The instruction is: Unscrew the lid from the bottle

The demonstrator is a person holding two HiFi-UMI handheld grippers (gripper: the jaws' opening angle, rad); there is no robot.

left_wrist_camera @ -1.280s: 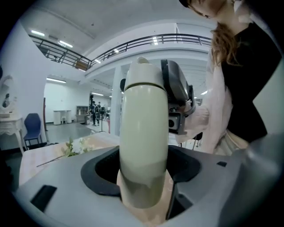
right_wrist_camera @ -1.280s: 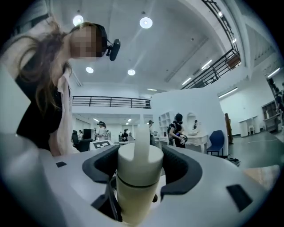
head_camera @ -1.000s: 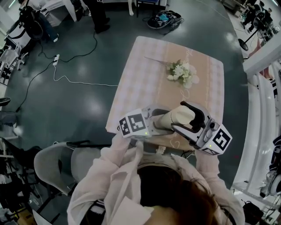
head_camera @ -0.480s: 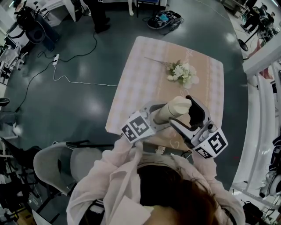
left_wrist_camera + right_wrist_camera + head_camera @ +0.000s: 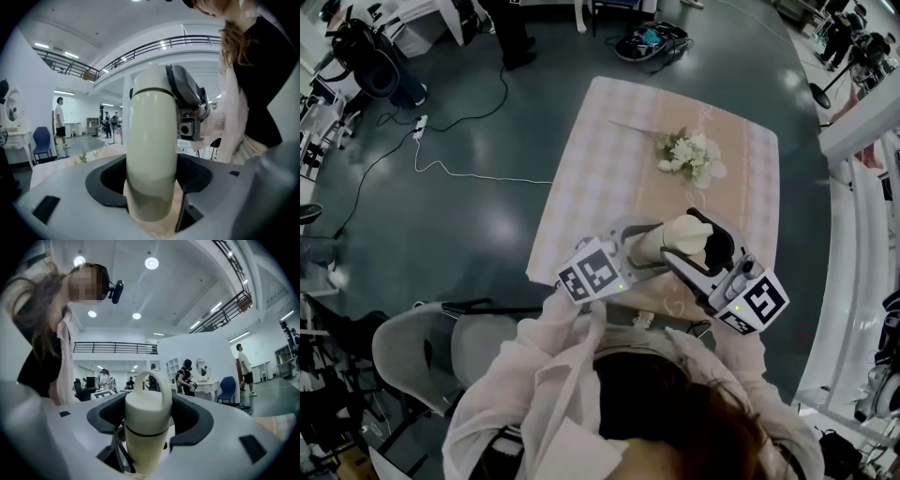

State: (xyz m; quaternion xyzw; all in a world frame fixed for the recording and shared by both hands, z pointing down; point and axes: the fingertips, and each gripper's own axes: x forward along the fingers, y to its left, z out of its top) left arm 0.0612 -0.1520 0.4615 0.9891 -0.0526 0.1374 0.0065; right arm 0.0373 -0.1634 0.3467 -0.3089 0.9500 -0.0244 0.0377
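Note:
A cream bottle (image 5: 659,247) is held up over the table's near edge, lying slanted between the two grippers. My left gripper (image 5: 642,246) is shut on its body; in the left gripper view the bottle (image 5: 152,154) fills the space between the dark pads. The lid (image 5: 694,234), cream with a loop handle, sits between the pads of my right gripper (image 5: 701,242). In the right gripper view the lid (image 5: 146,411) touches both pads as the jaws are closing on it, and a dark seam parts it from the body (image 5: 142,451).
The table (image 5: 609,159) has a pale checked cloth with a bunch of white flowers (image 5: 689,155) at its far side. A grey chair (image 5: 422,356) stands at the left, near the person. A white cable (image 5: 459,173) and a bag (image 5: 652,39) lie on the dark floor.
Half a second ago the right jaws stood wider, off the lid; now they are back on it. The left gripper has twisted with the bottle since one second ago.

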